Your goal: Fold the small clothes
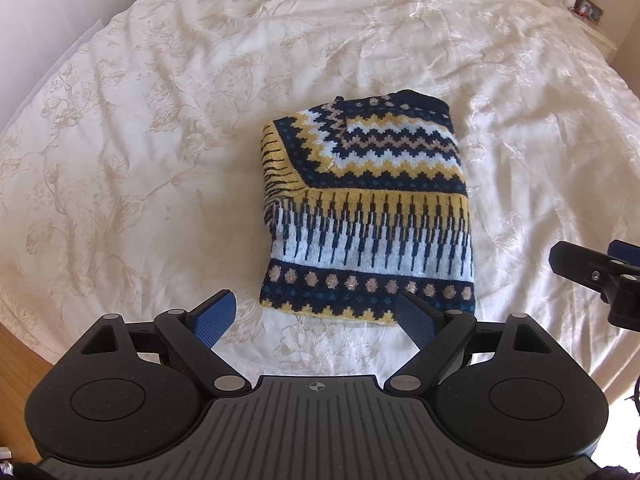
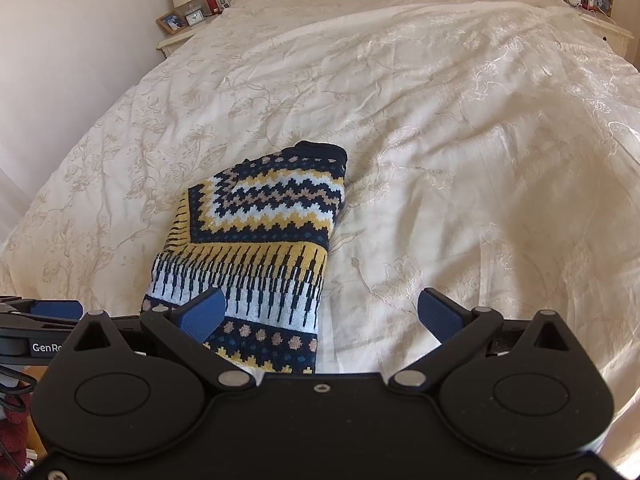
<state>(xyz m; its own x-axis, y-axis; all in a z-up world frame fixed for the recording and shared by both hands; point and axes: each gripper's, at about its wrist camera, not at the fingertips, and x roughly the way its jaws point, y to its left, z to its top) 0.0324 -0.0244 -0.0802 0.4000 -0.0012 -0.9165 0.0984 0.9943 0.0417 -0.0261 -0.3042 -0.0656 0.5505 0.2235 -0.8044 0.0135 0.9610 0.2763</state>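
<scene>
A small knitted sweater (image 1: 368,204) in navy, yellow, white and tan zigzag bands lies folded into a compact rectangle on the cream bedspread (image 1: 160,140). My left gripper (image 1: 320,314) hovers open just short of the sweater's near hem, with nothing between its blue pads. In the right wrist view the same sweater (image 2: 256,248) lies left of centre. My right gripper (image 2: 320,312) stands open above the sweater's near right corner, holding nothing. The right gripper's fingertip (image 1: 580,264) shows at the right edge of the left wrist view.
The embroidered bedspread (image 2: 460,140) stretches wide around the sweater. Nightstands stand at the far left (image 2: 180,36) and far right (image 2: 604,28) with a lamp, frames and a clock. Wooden floor (image 1: 16,356) shows past the bed's near left edge.
</scene>
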